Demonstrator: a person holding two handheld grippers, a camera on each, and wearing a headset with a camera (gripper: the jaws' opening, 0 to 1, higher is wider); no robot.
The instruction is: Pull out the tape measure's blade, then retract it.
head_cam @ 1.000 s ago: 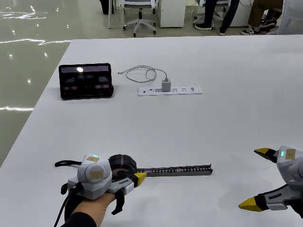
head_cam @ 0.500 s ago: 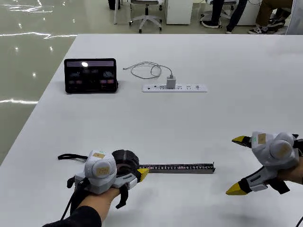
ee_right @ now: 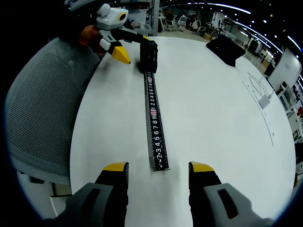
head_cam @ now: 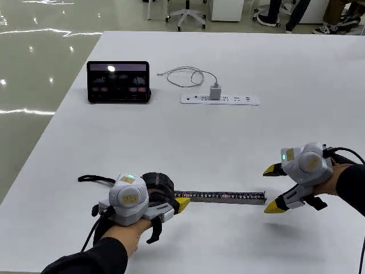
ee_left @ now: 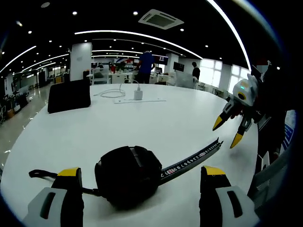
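Loosely, left gripper (ee_left: 141, 171) wide around tape measure case (ee_left: 125, 177), right gripper (ee_right: 161, 166) level, wide, tips flanking blade end (ee_right: 158, 161).

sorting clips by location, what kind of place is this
Most likely an open-plan office or lab. There is a long white table, a swivel chair on the glossy floor beyond it, and a ceiling vent among rows of recessed lights in the left gripper view.

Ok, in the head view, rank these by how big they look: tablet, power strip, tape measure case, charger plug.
1. Tablet, clearly largest.
2. Power strip and tape measure case: too close to rank, and the case sits nearer the camera.
3. Charger plug, smallest.
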